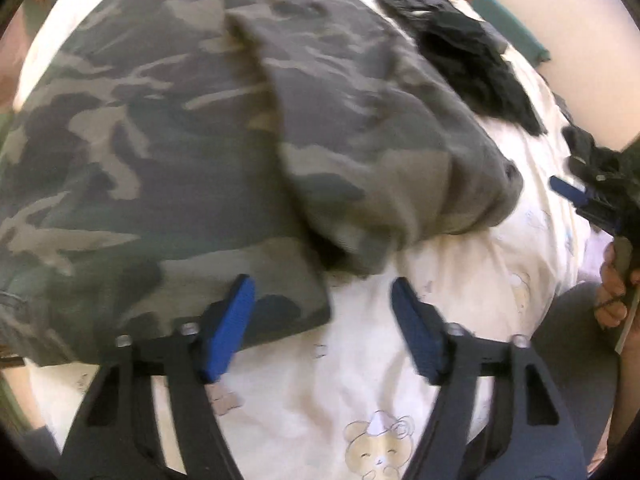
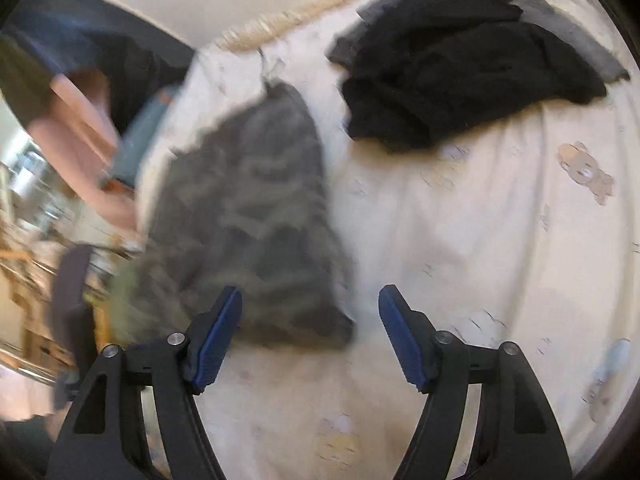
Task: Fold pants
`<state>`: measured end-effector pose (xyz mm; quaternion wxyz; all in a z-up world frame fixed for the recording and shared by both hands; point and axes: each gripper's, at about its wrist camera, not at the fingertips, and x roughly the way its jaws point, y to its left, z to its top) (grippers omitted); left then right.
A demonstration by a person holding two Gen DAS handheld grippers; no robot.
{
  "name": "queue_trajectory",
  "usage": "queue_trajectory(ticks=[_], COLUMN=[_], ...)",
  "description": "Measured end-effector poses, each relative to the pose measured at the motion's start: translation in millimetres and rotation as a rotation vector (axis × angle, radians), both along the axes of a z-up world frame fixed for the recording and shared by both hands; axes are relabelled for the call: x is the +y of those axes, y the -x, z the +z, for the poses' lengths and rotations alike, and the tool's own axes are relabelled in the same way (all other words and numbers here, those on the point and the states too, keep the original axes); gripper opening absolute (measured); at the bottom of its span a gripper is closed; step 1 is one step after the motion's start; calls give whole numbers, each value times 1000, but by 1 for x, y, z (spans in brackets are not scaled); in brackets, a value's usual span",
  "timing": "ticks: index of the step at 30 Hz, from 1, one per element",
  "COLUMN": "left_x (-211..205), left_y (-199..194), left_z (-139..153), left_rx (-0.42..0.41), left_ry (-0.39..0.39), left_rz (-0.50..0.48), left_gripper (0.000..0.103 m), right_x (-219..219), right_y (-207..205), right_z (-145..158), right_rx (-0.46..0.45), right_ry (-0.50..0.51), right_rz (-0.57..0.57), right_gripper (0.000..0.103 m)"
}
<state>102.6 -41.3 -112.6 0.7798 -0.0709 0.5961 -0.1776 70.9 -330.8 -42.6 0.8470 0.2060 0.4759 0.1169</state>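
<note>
Camouflage pants [image 1: 180, 140] lie spread on a cream bear-print bed sheet [image 1: 360, 400], one part folded over the other. My left gripper [image 1: 322, 300] hovers over their near edge, open; its left pad [image 1: 232, 320] is above the cloth, and nothing is clamped. At the right edge of the left wrist view the right gripper's blue pad [image 1: 568, 192] shows, a hand holding its handle. In the right wrist view the pants [image 2: 256, 220] are blurred at left, and my right gripper [image 2: 310, 300] is open above their near corner and the sheet [image 2: 460, 240], holding nothing.
A heap of black clothes [image 2: 460, 64] lies at the far side of the bed, seen also in the left wrist view as a black heap [image 1: 472, 56]. A pale wall [image 1: 560, 0] runs behind the bed. Blurred furniture and a sleeve [image 2: 72, 128] show at left.
</note>
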Motion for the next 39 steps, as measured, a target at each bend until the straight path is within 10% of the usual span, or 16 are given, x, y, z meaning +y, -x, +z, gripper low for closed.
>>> queue_trajectory(ticks=[6, 8, 12, 17, 26, 31, 37, 39], left_x=[-27, -25, -33, -23, 15, 29, 0, -6], left_y=[-7, -11, -10, -10, -15, -19, 4, 9], left_z=[-6, -8, -9, -5, 57, 62, 22, 16], left_rx=[-94, -82, -88, -77, -124, -93, 17, 7], left_ry=[-49, 8, 25, 64, 199, 224, 62, -9], left_rz=[-58, -67, -122, -119, -90, -106, -255, -276], left_gripper=[42, 13, 10, 2, 1, 0, 1, 1], right_x=[13, 20, 45, 57, 49, 38, 11, 0], right_y=[-8, -8, -8, -11, 12, -1, -22, -22], right_z=[-20, -26, -42, -52, 35, 37, -21, -28], right_rx=[79, 94, 136, 122, -86, 57, 312, 337], right_ry=[101, 148, 244, 247, 294, 366, 425, 579], right_rz=[43, 63, 190, 267, 390, 462, 380, 311], right_gripper=[74, 74, 71, 12, 5, 5, 5, 5])
